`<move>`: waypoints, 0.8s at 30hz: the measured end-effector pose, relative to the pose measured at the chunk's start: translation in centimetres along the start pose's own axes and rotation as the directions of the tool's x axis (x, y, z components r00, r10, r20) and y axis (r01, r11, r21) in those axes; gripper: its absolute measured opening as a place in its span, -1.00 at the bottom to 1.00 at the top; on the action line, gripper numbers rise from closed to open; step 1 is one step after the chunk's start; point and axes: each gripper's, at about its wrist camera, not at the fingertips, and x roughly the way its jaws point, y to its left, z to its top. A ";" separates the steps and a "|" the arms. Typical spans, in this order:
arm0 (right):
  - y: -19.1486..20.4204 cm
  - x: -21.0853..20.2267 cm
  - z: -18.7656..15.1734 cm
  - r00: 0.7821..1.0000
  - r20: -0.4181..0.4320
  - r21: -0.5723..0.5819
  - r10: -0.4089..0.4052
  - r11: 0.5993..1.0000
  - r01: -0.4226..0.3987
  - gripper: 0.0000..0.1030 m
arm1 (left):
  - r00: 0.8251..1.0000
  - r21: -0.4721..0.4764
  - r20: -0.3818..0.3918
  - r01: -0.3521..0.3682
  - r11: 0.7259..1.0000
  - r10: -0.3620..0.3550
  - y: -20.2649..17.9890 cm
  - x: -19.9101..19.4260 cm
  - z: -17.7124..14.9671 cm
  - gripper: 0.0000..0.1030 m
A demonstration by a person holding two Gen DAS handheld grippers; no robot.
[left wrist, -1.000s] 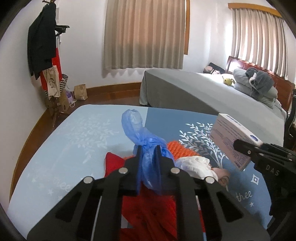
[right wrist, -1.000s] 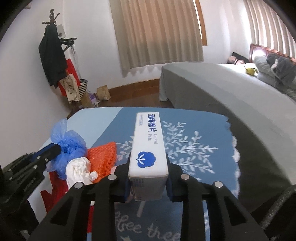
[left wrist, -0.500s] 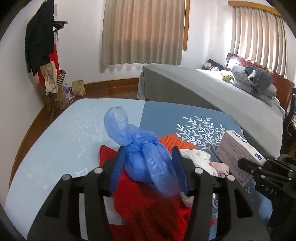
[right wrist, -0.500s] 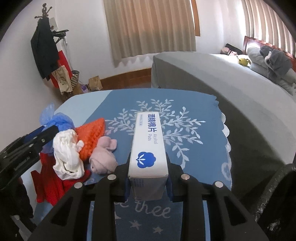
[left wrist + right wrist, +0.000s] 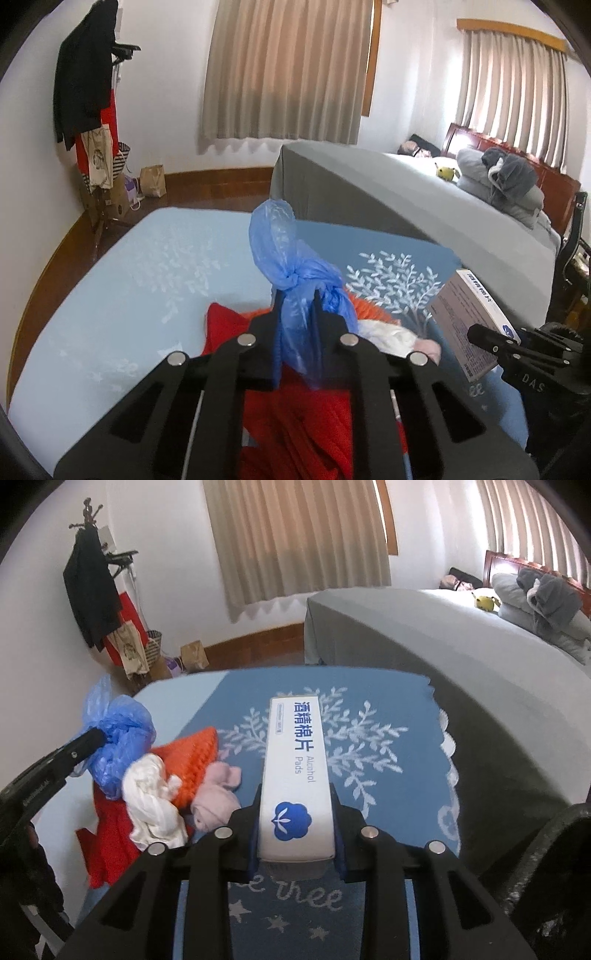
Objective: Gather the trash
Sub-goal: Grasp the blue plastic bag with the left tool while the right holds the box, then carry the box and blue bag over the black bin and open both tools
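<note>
A blue tablecloth with a white tree print covers the near surface. Far right stands a grey bed with piled pillows. Far left, a dark coat hangs on a rack above what look like paper bags. Beige curtains hang behind.

Inspector A: Half a second back, the left gripper had its jaws spread wide around the knotted blue plastic bag. Now?

Inspector B: Now pinched tight on the bag just below its knot. The bag has been drawn up between the fingers, its tail standing above them.

Inspector A: The right side?

Inspector B: The right gripper has carried the white rectangular alcohol-pad carton higher and closer to the left gripper's right.
</note>
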 end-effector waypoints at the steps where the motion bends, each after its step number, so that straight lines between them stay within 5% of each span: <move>1: 0.0 -0.5 0.2 1.000 0.008 0.002 0.003 1.000 -0.003 -0.42 | 1.000 0.000 0.005 0.000 1.000 0.000 -0.1 -0.2 0.1 -0.78; 24: -2.6 -10.2 0.1 0.993 0.110 0.041 -0.031 0.999 0.026 -0.42 | 0.994 0.052 0.057 0.088 0.995 -0.091 -6.4 -7.0 0.1 -0.79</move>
